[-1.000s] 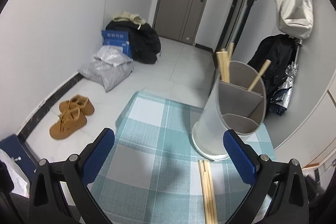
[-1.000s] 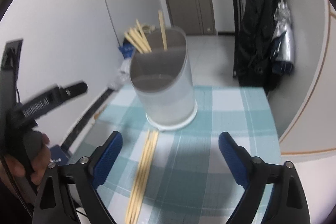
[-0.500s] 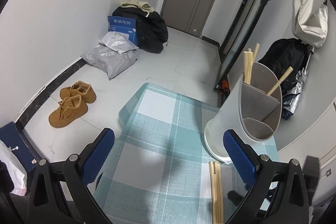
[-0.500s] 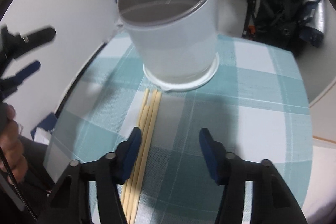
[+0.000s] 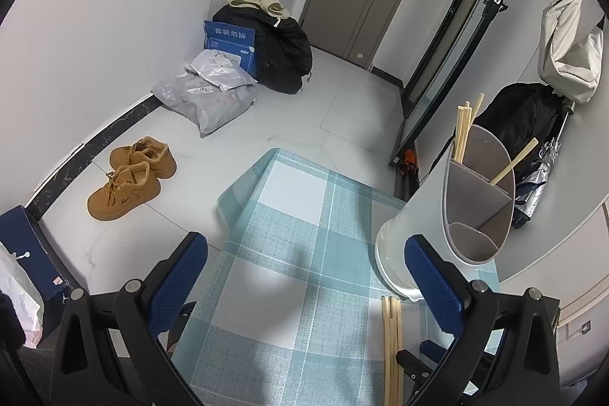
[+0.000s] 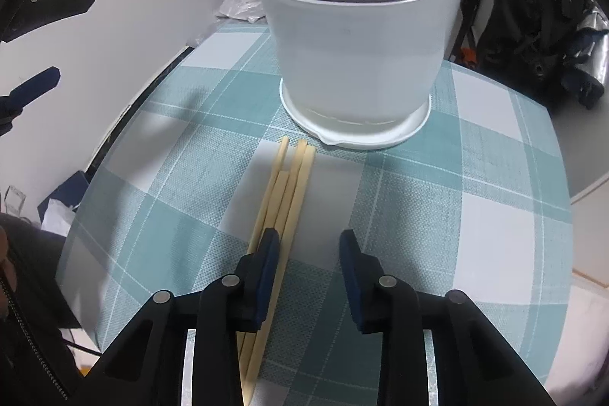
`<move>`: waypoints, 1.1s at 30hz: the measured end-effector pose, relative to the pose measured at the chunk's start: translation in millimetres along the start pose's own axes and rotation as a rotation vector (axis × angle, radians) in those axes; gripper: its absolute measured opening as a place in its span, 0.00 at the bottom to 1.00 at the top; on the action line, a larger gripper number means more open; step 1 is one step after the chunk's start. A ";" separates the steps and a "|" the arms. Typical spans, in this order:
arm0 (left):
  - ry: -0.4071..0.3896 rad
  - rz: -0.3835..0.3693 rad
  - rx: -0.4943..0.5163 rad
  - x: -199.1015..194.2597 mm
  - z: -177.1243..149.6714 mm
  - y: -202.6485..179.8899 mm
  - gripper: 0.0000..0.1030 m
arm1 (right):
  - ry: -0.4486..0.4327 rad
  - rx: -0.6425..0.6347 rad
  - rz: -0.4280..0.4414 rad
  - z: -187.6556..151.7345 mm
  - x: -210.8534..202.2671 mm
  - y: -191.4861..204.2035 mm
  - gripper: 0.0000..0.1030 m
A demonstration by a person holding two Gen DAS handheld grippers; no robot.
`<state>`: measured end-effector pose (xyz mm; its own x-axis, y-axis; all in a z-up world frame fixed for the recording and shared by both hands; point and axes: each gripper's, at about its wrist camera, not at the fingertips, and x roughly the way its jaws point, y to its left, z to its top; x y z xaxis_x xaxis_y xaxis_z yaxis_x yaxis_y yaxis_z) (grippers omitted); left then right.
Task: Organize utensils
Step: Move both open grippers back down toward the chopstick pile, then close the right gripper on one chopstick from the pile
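The right gripper [image 6: 308,246] sits low over the checked tablecloth [image 6: 437,200], its blue-padded jaws parted and holding nothing. The loose chopsticks [image 6: 283,193] lie flat in a tight bundle, their far ends just short of the base of the white utensil holder [image 6: 357,56]. The left finger pad [image 6: 268,253] lies over the bundle, while the right pad is over bare cloth beside it (whether the left pad touches the wood cannot be told).

The left gripper [image 5: 304,276] hovers above the table with its jaws spread wide and empty. From its view the holder [image 5: 426,215] stands near the right-hand finger, with several chopsticks [image 5: 466,132] upright in its far compartment and one leaning in the next. On the floor beyond are tan shoes [image 5: 131,175].
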<state>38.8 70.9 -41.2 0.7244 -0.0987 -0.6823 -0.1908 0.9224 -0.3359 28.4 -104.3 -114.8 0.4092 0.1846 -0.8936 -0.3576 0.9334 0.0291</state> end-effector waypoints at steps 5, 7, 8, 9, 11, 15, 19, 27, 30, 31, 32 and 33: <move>0.002 0.004 -0.009 1.2 2.4 3.8 0.99 | 0.023 -0.015 -0.039 -1.2 1.2 3.7 0.14; 0.004 0.003 -0.013 1.2 3.1 5.1 0.99 | 0.024 -0.011 -0.038 -1.9 1.1 3.1 0.14; 0.005 0.005 -0.015 1.2 3.2 5.4 0.99 | 0.025 -0.011 -0.036 -1.5 0.4 3.2 0.14; 0.005 0.005 -0.017 1.1 3.1 6.3 0.99 | 0.027 -0.013 -0.034 1.3 -0.9 4.8 0.15; 0.005 0.006 -0.021 1.2 3.5 6.8 0.99 | 0.030 -0.032 -0.029 5.4 0.8 9.2 0.14; 0.013 0.006 -0.027 2.6 3.3 9.0 0.99 | 0.075 -0.055 0.034 10.2 1.9 10.2 0.05; 0.019 0.002 -0.040 2.4 2.7 11.6 0.99 | 0.103 -0.057 0.044 0.1 -7.7 2.2 0.05; 0.035 0.001 -0.046 4.8 2.7 11.7 0.99 | 0.156 -0.066 0.043 -13.8 -15.0 -6.0 0.08; 0.039 0.013 -0.042 7.1 1.8 12.0 0.99 | 0.157 -0.077 0.048 -5.7 -11.3 -5.5 0.08; 0.041 0.018 -0.042 8.1 1.7 12.7 0.99 | 0.157 -0.087 0.052 -1.3 -9.2 -3.8 0.08; 0.044 0.022 -0.043 8.6 1.7 13.1 0.99 | 0.154 -0.092 0.051 1.9 -7.9 -1.8 0.08; 0.049 0.025 -0.049 9.8 1.7 14.0 0.99 | 0.151 -0.094 0.048 0.9 -4.5 1.7 0.08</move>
<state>44.4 83.5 -51.4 0.6861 -0.0947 -0.7213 -0.2416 0.9055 -0.3488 26.7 -103.3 -110.4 0.2616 0.1728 -0.9496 -0.4534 0.8905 0.0372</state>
